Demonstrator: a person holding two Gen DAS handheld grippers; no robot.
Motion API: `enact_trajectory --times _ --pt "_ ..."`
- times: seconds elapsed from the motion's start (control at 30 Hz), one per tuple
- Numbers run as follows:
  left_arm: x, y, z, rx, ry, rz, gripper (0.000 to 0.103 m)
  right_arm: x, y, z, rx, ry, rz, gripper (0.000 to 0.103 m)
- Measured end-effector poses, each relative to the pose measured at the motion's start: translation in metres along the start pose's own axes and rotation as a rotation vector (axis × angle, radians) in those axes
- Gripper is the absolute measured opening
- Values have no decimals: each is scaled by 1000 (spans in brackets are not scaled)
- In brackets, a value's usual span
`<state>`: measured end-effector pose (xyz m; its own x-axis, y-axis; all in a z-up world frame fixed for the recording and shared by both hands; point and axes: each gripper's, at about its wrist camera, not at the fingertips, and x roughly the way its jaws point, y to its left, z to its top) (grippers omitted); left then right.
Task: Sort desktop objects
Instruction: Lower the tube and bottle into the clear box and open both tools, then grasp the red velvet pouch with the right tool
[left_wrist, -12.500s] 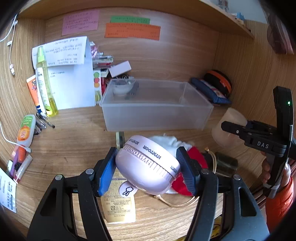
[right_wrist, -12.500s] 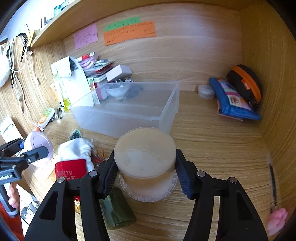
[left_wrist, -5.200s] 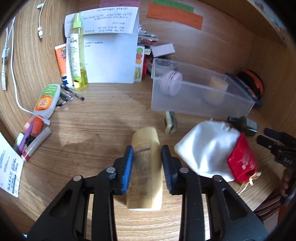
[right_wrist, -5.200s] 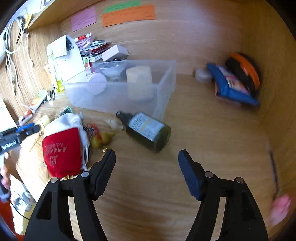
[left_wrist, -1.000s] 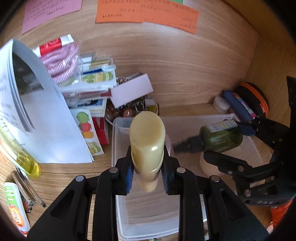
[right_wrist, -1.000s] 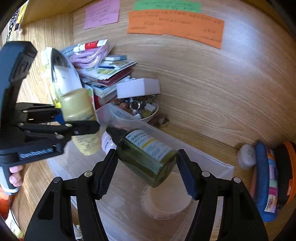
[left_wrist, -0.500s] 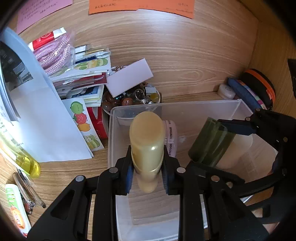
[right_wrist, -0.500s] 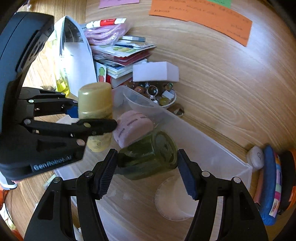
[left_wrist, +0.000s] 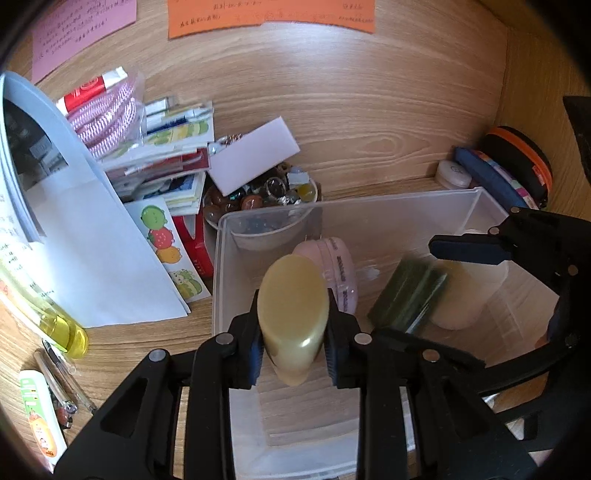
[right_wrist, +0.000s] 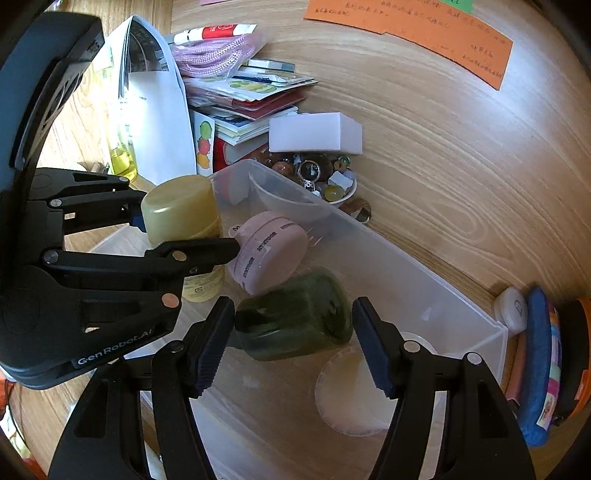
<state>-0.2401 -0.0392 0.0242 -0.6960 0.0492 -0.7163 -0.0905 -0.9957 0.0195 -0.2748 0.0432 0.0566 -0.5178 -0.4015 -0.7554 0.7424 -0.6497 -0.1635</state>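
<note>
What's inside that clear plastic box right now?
In the clear plastic box: a round pink case, a blurred dark green bottle and a cream lidded tub. The yellow bottle sits between the left gripper's opening jaws. Grippers hide some floor.

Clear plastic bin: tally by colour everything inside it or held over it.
Pink: 1, round pink case
Dark green: 1, dark green bottle, blurred
Cream: 1, cream lidded jar
Yellow: 1, yellow plastic bottle, between the opening jaws of the left gripper
Total: 4
</note>
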Motion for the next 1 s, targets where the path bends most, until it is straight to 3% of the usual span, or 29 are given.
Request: enact_trajectory --times 0.1,0.3,0.4,0.77,0.87,1.0 --pt "-8 1 1 -4 -22 -6 40 -4 5 -2 -24 -16 -38 72" --pt "-19 3 4 -14 -43 -14 42 -16 6 -8 -43 -39 -81 73" --pt "-29 4 4 -20 -58 -10 56 -25 -1 -11 -14 -48 -75 76" --pt "-77 -10 -14 23 -120 80 76 -68 -12 -29 63 -86 -65 84" --pt "-88 -14 -20 24 -131 92 90 -81 -11 -37 74 -105 -63 85" --pt "-107 -16 -33 38 -153 112 92 -103 -8 -50 94 -136 -52 87"
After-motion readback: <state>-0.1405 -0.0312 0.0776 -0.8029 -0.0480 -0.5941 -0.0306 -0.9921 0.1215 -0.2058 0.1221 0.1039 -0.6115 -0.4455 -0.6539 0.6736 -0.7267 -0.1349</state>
